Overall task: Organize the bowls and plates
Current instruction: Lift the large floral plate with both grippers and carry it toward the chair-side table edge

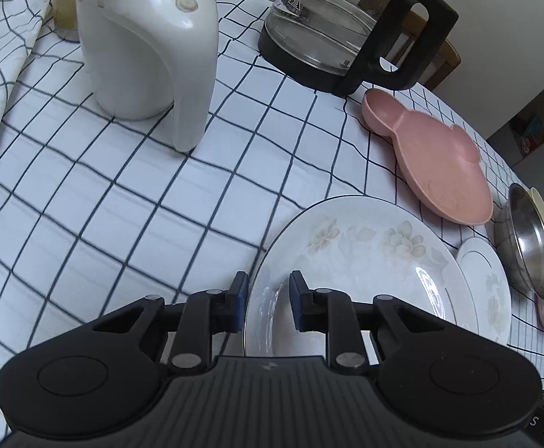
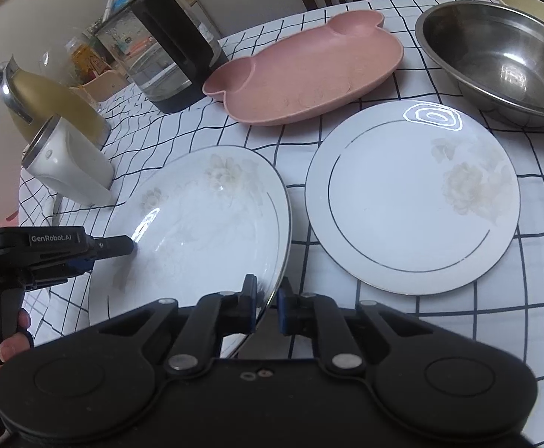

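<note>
White china with a thin silver rim and faint beige flowers: that is the deep oval plate [image 2: 204, 231] I have between both my tools. My right gripper [image 2: 266, 308] is closed on the plate's near right edge, the rim passing between the two blue pads, one pad over the inside and one under the outside. My left gripper [image 1: 268, 300] has the opposite edge; in its own view the rim runs up between its pads, and from the right wrist view I see it [image 2: 122, 246] reaching in from the left with its tip on the plate's left inner slope. Whether both left pads press the china I cannot tell for sure, though the jaws stand narrow around the rim.

From the right wrist view the plate's long axis runs from lower left up toward the upper right, and its right edge sits higher than the left, so it looks tilted rather than flat on the checked tablecloth [image 2: 496, 298].

Just beside it, to the right and apart from it, lies a flat round plate [image 2: 412, 201] of the same pattern. Behind these are a pink bear-shaped tray [image 2: 309, 71], a steel bowl [image 2: 496, 59], a glass carafe [image 2: 167, 48] with a black handle, and a white mug [image 2: 70, 164].
</note>
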Motion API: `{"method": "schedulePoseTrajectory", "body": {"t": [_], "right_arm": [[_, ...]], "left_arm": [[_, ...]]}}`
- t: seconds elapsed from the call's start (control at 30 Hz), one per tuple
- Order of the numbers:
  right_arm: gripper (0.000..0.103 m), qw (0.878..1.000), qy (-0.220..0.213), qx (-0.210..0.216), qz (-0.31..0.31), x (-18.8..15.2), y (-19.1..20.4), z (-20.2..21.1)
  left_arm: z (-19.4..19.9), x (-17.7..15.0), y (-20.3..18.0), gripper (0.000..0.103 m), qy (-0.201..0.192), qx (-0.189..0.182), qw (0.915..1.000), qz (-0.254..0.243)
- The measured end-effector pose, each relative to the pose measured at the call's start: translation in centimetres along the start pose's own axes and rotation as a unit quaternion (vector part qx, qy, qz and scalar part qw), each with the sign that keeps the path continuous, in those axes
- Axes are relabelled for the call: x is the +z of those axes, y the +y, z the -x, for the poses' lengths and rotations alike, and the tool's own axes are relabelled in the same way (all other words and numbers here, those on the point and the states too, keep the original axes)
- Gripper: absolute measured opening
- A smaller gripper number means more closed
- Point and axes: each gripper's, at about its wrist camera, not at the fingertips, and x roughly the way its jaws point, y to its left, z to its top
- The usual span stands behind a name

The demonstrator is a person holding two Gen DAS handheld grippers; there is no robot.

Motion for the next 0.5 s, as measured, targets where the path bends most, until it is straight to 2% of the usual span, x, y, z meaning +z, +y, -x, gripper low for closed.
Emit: {"method": "schedulePoseTrajectory", "body": {"t": [0.3, 0.5], "right_arm": [[0.011, 1.000, -0.007, -0.003, 0.010, -2.3, -0.6, 3.4], [0.011, 1.000, -0.021, -0.007, -0.003, -4.6, -1.8, 7.3]], "left_arm": [[3.3, -3.5, -1.7, 0.022, 0.000, -0.017, 0.9998, -0.014], [6.2, -6.4, -4.3, 0.022, -0.011, -0.033, 0.9979, -0.055]]}}
